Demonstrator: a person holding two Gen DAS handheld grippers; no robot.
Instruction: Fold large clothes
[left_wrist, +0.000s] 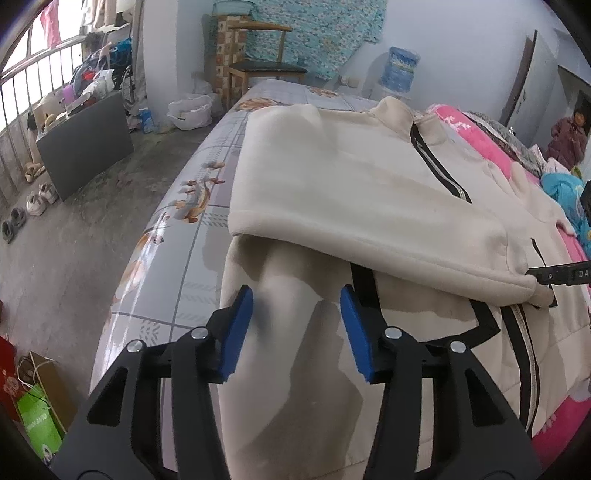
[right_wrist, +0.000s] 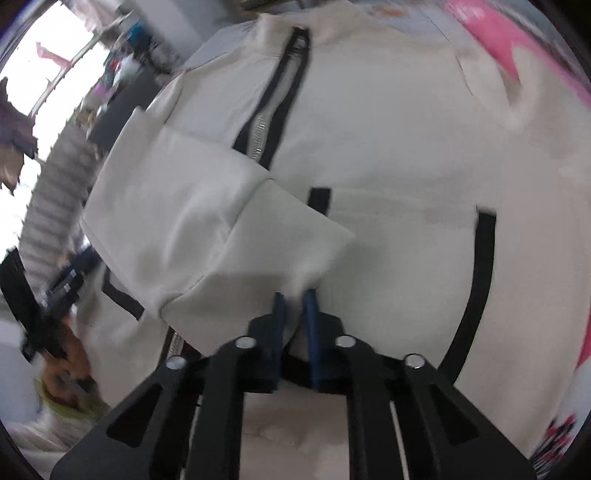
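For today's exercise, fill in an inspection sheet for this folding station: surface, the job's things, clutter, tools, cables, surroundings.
Surface: bed with printed sheet.
Job's things: cream zip jacket spread flat; one sleeve folded across its front.
Clutter: pink blanket beside the jacket.
Tools: left tool open above the fabric, gripping nothing; right tool shut on the sleeve's cuff.
Cables: nothing seen.
Surroundings: wooden chair, shoes on the floor, a person at the far side.
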